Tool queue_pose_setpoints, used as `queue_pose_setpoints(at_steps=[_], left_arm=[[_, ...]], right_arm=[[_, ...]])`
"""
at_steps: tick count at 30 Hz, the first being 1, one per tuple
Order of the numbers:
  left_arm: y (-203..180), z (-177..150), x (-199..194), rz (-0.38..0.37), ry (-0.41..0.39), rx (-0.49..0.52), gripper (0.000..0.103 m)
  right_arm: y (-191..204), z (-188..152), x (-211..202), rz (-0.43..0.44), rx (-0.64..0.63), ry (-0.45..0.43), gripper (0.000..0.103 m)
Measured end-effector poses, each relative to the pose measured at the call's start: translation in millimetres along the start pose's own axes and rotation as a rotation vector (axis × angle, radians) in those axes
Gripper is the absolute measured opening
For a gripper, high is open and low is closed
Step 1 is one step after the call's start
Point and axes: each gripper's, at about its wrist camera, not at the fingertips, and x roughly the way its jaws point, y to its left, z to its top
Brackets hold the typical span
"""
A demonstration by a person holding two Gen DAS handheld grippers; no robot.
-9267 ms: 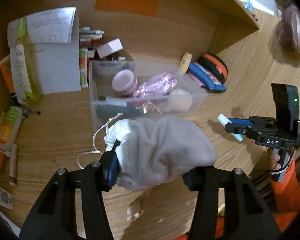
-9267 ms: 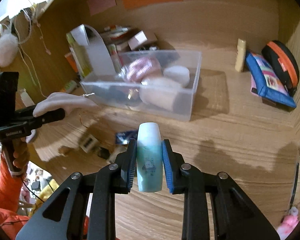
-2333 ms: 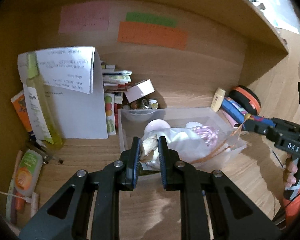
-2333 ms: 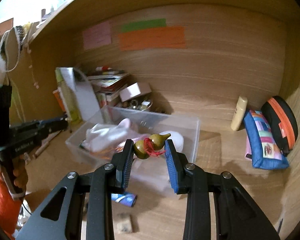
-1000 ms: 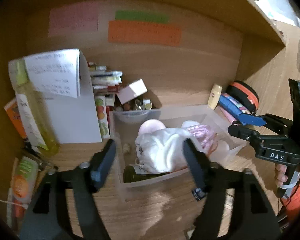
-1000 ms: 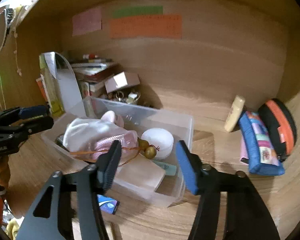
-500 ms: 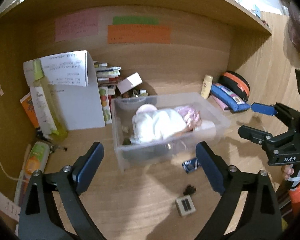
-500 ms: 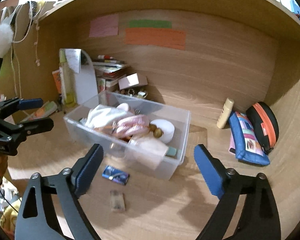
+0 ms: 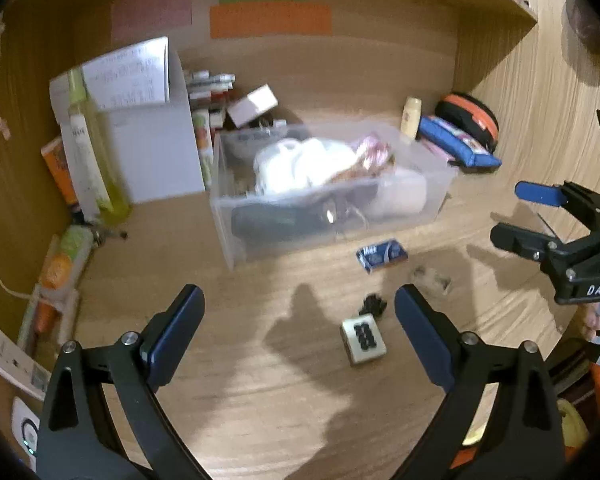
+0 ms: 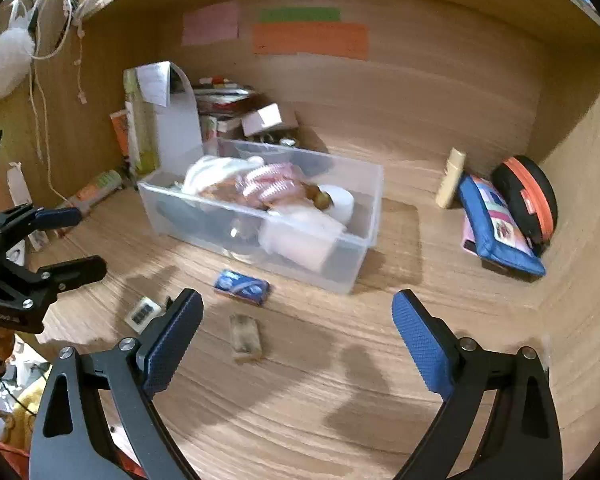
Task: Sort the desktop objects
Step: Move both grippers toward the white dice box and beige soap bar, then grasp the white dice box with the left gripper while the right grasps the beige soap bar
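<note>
A clear plastic bin (image 9: 440, 196) (image 10: 364, 216) on the wooden desk holds a white cloth pouch (image 9: 300, 164) (image 10: 216, 172), a pink coil (image 10: 268, 182), a small gourd (image 10: 322, 197) and other items. On the desk in front of it lie a blue packet (image 9: 381, 255) (image 10: 242, 286), a white tile with black dots (image 9: 363, 338) (image 10: 142, 312), a small black piece (image 9: 374, 304) and a brown block (image 10: 245, 336). My left gripper (image 9: 298, 320) is open and empty above the desk, near the tile. My right gripper (image 10: 296, 328) is open and empty, near the brown block.
A folded white paper stand (image 9: 156, 128), a yellow-green bottle (image 9: 92, 152) and stacked books (image 9: 210, 92) stand at the back left. A cream tube (image 10: 451, 178), a blue pouch (image 10: 496, 224) and a black-orange case (image 10: 528, 196) lie at the right. Tubes (image 9: 60, 256) lie at the left edge.
Both grippers have let go of their items into the bin, opened wide and pulled back from it; the desk items in front of the bin have come into view.
</note>
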Motion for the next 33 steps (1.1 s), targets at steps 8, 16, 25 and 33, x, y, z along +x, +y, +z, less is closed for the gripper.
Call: queue_pose_setpoints(at_steps=[8, 16, 25, 33], left_arm=[[-10.4, -22.9, 20.0, -0.025, 0.091, 0.027, 0.097], [-28.2, -28.5, 37.4, -0.053, 0.143, 0.08, 0.07], [-34.9, -25.5, 52.0, -0.079, 0.167, 0.081, 0.046], [-30.4, -23.7, 56.3, -0.058, 0.148, 0.074, 0.028]], right_arm=[[-11.4, -22.2, 19.3, 0.032, 0.028, 0.093, 0.095], [0.1, -30.9, 43.2, 0.11, 0.019, 0.166, 0.093], [30.3, -26.7, 59.1, 0.174, -0.086, 0.226, 0.06], [34.9, -23.1, 75.4, 0.163, -0.102, 0.27, 0.036]])
